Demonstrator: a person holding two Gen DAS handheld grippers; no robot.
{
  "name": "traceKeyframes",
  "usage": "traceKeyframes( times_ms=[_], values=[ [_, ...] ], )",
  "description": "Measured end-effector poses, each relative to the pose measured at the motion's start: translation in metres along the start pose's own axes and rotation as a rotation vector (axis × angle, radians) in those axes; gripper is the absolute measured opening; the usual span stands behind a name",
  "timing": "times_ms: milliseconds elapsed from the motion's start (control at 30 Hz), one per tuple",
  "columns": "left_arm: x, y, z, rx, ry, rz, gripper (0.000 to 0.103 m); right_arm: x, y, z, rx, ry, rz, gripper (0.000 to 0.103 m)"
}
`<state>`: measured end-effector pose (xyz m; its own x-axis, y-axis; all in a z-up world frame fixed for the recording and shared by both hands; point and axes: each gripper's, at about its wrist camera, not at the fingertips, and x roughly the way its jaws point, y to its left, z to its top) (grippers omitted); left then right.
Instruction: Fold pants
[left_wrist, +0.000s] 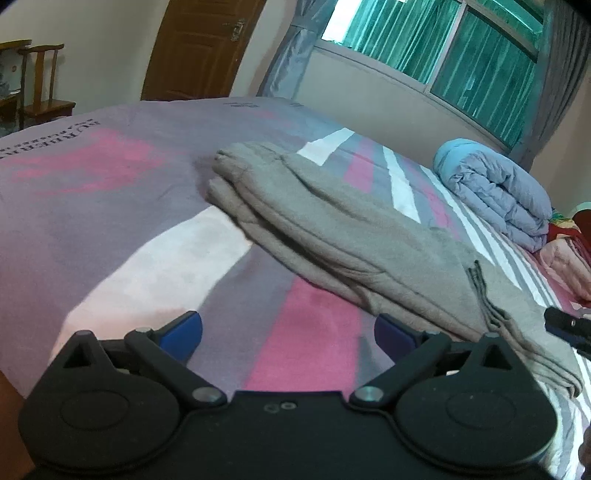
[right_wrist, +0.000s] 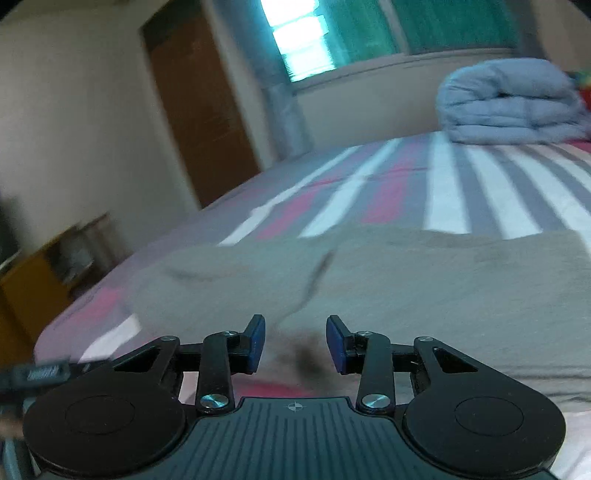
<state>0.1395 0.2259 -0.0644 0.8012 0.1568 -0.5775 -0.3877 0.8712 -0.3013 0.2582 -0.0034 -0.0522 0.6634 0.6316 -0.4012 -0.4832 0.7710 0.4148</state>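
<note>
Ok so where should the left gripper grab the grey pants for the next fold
Probably the leg-cuff end of the grey pants, coming in from the bare sheet on the left. There the stacked layers end in a free, raised edge, so the open left gripper could likely pinch them together.

The left gripper (left_wrist: 288, 334) sits low in its own view, angled gently downward, its two blue-padded fingers (left_wrist: 184, 332) spread wide apart with nothing between them. Its black linkage arms fan outward from the two round pivot housings. The right gripper (right_wrist: 295, 343) also tilts slightly downward; its blue pads (right_wrist: 256, 343) face each other across a moderate gap, parted but far narrower than the left pair, and no pad presses on anything. In the left wrist view, the tip of the right gripper (left_wrist: 569, 326) pokes in at the right edge, close beside the left one. The right wrist view is blurred.
</note>
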Motion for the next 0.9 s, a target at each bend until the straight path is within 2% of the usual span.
traceKeyframes(
  times_ms=[67,167,200,300,367,433,533,600,633,700,900],
  values=[
    [0.001,-0.007,0.001,0.022,0.004,-0.004,0.095,-0.002,-0.010,0.008,0.033,-0.039,-0.037,0.038],
    [0.002,-0.012,0.003,0.043,0.010,-0.007,0.095,-0.007,-0.023,0.009,0.079,-0.076,-0.194,0.038],
    [0.002,-0.012,0.005,0.041,0.007,-0.008,0.095,-0.013,-0.027,0.010,0.086,-0.096,-0.216,0.038],
    [0.003,-0.012,0.008,0.037,-0.002,0.000,0.095,-0.044,-0.051,0.020,0.133,-0.188,-0.312,0.038],
    [0.008,-0.015,0.010,0.036,0.001,0.004,0.095,-0.069,-0.070,0.021,0.158,-0.233,-0.411,0.038],
    [0.015,-0.021,0.011,0.037,0.009,0.001,0.095,-0.085,-0.092,0.013,0.198,-0.209,-0.494,0.038],
    [0.025,-0.037,0.014,0.060,0.011,-0.015,0.095,-0.069,-0.127,-0.005,0.275,0.001,-0.464,0.038],
    [0.029,-0.045,0.017,0.080,0.005,-0.028,0.095,-0.079,-0.127,-0.003,0.265,-0.043,-0.469,0.038],
    [0.032,-0.049,0.019,0.091,0.004,-0.025,0.095,-0.085,-0.128,0.001,0.280,-0.093,-0.450,0.038],
    [0.038,-0.055,0.023,0.096,0.009,-0.027,0.095,-0.086,-0.125,0.010,0.240,-0.146,-0.444,0.038],
    [0.054,-0.066,0.032,0.122,0.012,-0.021,0.096,-0.053,-0.143,0.051,0.178,-0.184,-0.424,0.038]
  ],
)
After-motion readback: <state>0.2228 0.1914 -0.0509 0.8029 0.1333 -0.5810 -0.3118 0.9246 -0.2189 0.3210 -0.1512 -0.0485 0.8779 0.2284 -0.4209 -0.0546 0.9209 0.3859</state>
